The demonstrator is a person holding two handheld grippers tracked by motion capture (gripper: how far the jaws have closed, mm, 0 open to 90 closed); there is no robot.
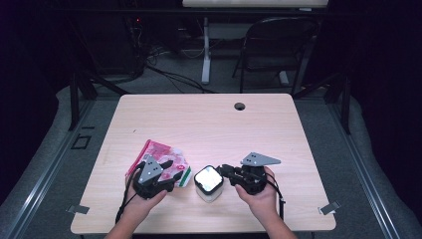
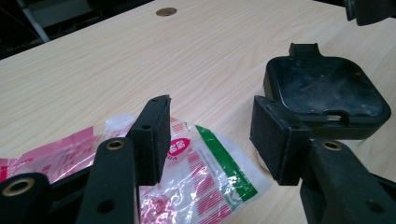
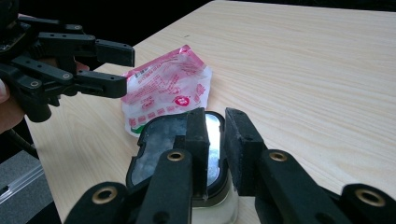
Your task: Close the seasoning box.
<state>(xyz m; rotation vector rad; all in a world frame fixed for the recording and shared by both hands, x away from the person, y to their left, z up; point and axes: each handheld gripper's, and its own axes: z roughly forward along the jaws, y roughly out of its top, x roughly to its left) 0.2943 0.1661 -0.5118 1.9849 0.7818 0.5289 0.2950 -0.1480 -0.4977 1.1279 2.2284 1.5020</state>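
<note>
High view first: a pale wood-grain table (image 1: 209,124) with rounded corners and a round cable hole (image 1: 240,106) near its far edge stands on grey carpet. Beyond it the room is dark, with a black folding chair (image 1: 273,45), a white desk leg (image 1: 205,50) and loose cables on the floor.

Near the front edge lies a crinkled pink-and-white plastic bag (image 1: 166,158) with a green stripe; its print is too small to read. Just to its right stands a small container with a black lid (image 1: 208,182).

The left gripper (image 1: 166,172) hovers over the bag, jaws apart with nothing clamped. The right gripper (image 1: 224,172) reaches the container's lid from the right; its jaws stand close together with a narrow gap. In the right gripper view they sit above the lid, gripping nothing I can make out.
</note>
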